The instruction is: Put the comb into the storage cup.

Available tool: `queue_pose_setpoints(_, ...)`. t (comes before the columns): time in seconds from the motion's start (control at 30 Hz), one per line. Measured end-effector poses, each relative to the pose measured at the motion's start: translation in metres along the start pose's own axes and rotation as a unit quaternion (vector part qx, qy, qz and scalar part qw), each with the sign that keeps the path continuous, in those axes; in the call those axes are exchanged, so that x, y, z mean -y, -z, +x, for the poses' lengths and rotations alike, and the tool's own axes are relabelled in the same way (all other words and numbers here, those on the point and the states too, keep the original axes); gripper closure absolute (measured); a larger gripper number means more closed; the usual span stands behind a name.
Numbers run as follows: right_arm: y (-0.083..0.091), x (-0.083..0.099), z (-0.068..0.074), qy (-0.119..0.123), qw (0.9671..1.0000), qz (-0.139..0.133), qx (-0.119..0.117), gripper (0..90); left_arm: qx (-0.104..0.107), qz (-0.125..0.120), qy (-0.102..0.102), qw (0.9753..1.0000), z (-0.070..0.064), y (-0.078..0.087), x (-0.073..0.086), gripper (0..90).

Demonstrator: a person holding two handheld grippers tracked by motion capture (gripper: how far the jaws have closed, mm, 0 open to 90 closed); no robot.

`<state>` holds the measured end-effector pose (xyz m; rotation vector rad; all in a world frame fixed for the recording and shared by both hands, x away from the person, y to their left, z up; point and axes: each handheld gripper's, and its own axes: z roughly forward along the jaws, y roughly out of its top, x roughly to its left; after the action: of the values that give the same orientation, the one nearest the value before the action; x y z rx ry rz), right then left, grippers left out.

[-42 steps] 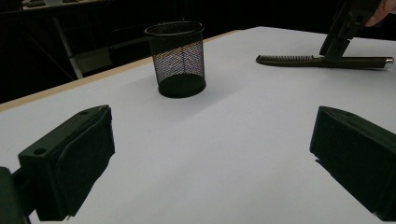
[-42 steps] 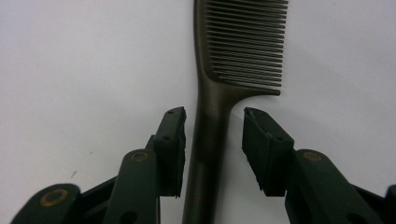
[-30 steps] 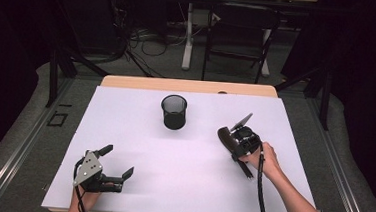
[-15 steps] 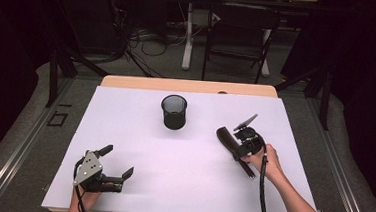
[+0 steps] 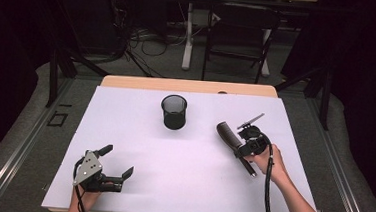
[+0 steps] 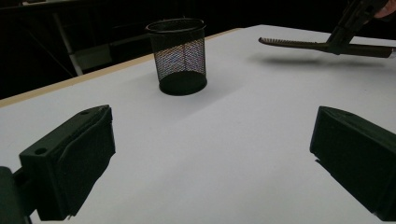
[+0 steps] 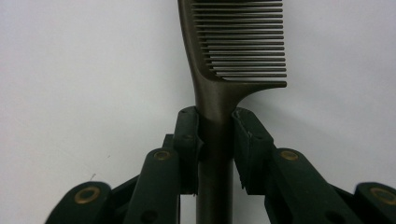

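A dark comb (image 5: 225,132) is held just above the white table sheet (image 5: 185,181) at the right, casting a shadow. My right gripper (image 5: 239,148) is shut on its handle. In the right gripper view the jaws clamp the handle (image 7: 214,154) below the teeth, at my right gripper (image 7: 215,135). A black mesh cup (image 5: 174,112) stands upright at the centre back, left of the comb. My left gripper (image 5: 118,163) rests near the front left corner, open, nothing between its jaws. Its own view shows my left gripper (image 6: 210,163), the mesh cup (image 6: 180,56) and the comb (image 6: 303,44) beyond.
The sheet covers a wooden table whose back edge (image 5: 187,86) shows behind the cup. A cable (image 5: 268,192) trails from the right gripper along the forearm. Dark floor, table legs and cables lie beyond the table.
The right gripper has shifted slightly to the right with the comb in it, and the comb has turned a little. The left gripper has not moved.
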<state>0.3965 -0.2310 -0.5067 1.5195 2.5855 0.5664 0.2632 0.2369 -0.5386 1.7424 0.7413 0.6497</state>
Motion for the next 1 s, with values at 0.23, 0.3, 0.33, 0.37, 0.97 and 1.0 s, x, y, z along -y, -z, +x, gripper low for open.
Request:
queue_pose_setpoints(0.23, 0.014, 0.004, -0.003, 0.000, 0.9988, -0.047, -0.010, 72.8, 0.000, 0.002, 0.000, 1.0000, 0.000, 0.000, 0.000, 0.2)
queue_pose_setpoints(0.3, 0.018, 0.006, -0.005, -0.002, 0.9980, -0.061, -0.015, 72.8, -0.001, 0.002, 0.001, 1.0000, 0.000, 0.000, 0.000, 0.2)
queue_pose_setpoints(0.33, 0.019, 0.007, -0.005, -0.003, 0.9973, -0.072, -0.017, 72.8, -0.001, 0.003, 0.000, 1.0000, 0.000, 0.000, 0.000, 0.2)
queue_pose_setpoints(0.37, 0.021, 0.008, -0.006, -0.001, 0.9968, -0.078, -0.017, 72.8, -0.001, 0.003, 0.001, 1.0000, 0.000, 0.000, 0.000, 0.2)
queue_pose_setpoints(0.97, 0.034, 0.024, 0.000, 0.022, 0.9791, -0.200, -0.025, 72.8, 0.001, 0.003, 0.001, 1.0000, 0.001, -0.001, 0.000, 0.2)
queue_pose_setpoints(1.0, 0.034, 0.025, 0.001, 0.027, 0.9776, -0.207, -0.025, 72.8, 0.002, 0.003, 0.001, 1.0000, 0.001, -0.002, 0.000, 0.2)
